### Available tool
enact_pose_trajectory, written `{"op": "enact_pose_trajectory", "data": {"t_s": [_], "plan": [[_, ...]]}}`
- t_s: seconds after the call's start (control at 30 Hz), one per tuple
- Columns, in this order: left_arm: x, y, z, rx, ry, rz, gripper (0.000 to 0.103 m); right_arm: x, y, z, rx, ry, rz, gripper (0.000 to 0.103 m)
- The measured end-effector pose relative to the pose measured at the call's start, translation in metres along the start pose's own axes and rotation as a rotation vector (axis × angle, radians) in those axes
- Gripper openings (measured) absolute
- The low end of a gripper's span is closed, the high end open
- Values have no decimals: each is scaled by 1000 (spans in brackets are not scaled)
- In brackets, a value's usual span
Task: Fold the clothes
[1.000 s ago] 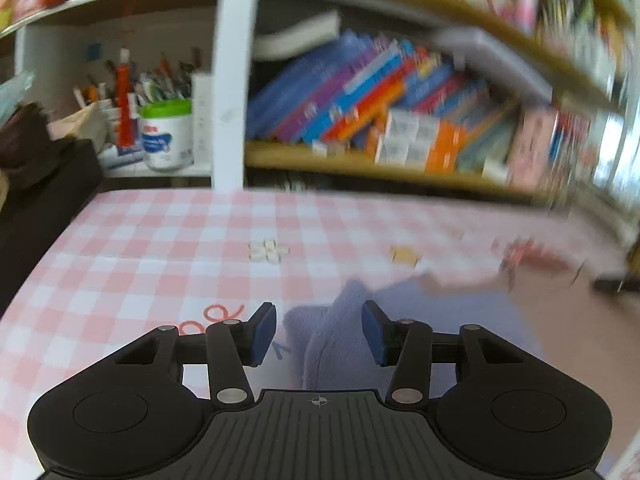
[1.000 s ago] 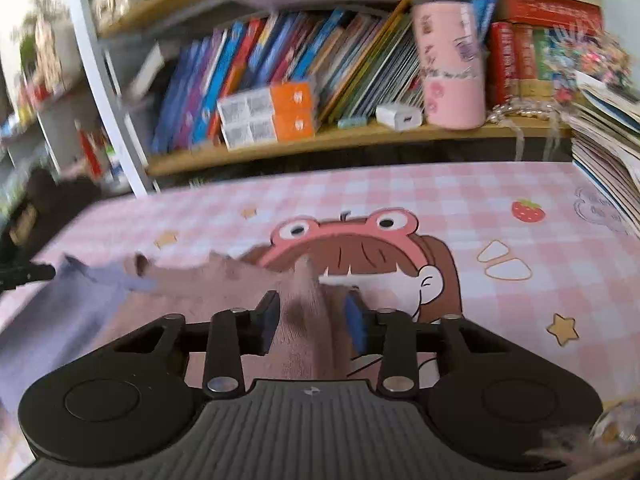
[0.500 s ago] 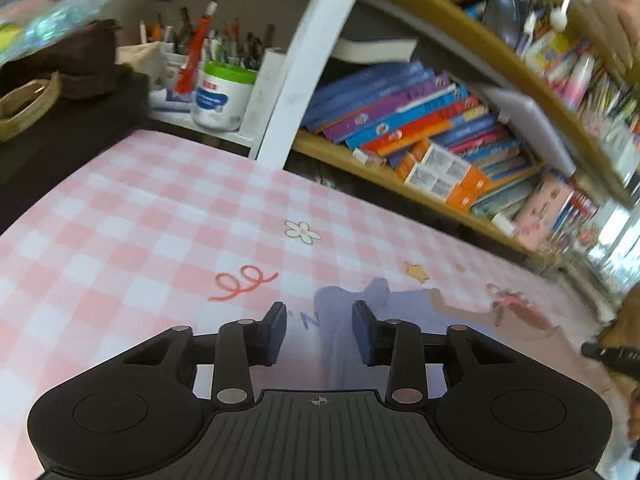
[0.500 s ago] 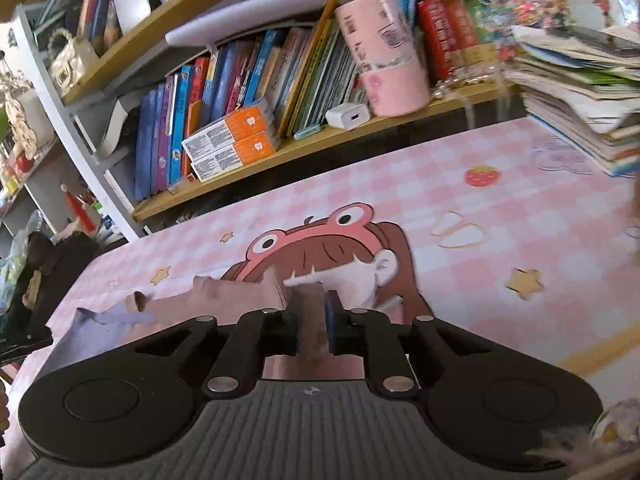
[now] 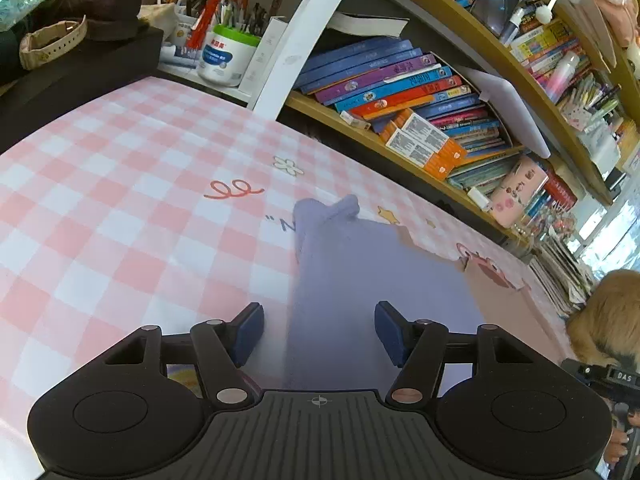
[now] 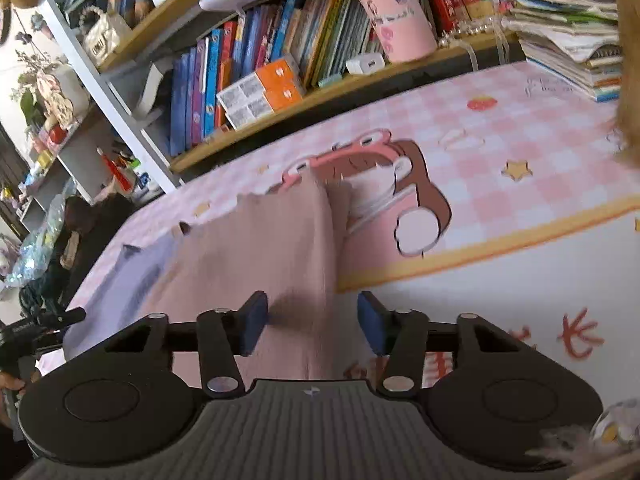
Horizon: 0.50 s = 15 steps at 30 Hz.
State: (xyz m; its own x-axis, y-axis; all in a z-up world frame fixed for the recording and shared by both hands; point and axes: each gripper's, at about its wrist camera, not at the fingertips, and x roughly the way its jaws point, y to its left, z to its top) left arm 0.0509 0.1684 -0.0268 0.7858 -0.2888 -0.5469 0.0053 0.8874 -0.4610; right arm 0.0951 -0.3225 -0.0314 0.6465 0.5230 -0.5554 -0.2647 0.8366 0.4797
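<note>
A two-tone garment lies flat on the pink checked table mat. Its lavender part [image 5: 360, 276] fills the middle of the left wrist view, its dusty-pink part [image 6: 256, 256] the middle of the right wrist view, with the lavender part [image 6: 132, 280] to its left. My left gripper [image 5: 319, 334] is open, its blue pads either side of the lavender edge. My right gripper [image 6: 312, 322] is open over the pink edge. Neither holds cloth.
A bookshelf with leaning books [image 5: 400, 88] runs along the table's far edge. A pen tub [image 5: 228, 56] and a dark box [image 5: 80, 76] stand at the far left. A pink canister [image 6: 392, 16] and a stack of papers [image 6: 568, 28] stand at the far right.
Both grippers have opened and let go of the garment, which now lies spread flat. Both have tilted down and drawn back toward the near side.
</note>
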Motion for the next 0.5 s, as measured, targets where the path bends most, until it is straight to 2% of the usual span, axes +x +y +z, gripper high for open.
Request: {"op": "enact_pose_trajectory", "data": {"t_s": [0.03, 0.1, 0.13, 0.27, 0.37, 0.5], "plan": [[-1, -2, -2, -1, 0, 0, 60, 1, 0, -2, 6, 3, 7, 42], [-1, -3, -3, -6, 1, -5, 59, 2, 0, -6, 19, 10, 20, 28], [-1, -3, -4, -8, 2, -7, 56, 3, 1, -8, 24, 13, 26, 25], [1, -3, -7, -20, 6, -19, 31, 5, 10, -7, -2, 14, 10, 22], [-1, 8, -2, -45, -8, -9, 29, 11, 18, -4, -13, 35, 26, 21], [-8, 29, 13, -50, -25, 46, 29, 31, 39, -1, -51, 71, 71, 21]]}}
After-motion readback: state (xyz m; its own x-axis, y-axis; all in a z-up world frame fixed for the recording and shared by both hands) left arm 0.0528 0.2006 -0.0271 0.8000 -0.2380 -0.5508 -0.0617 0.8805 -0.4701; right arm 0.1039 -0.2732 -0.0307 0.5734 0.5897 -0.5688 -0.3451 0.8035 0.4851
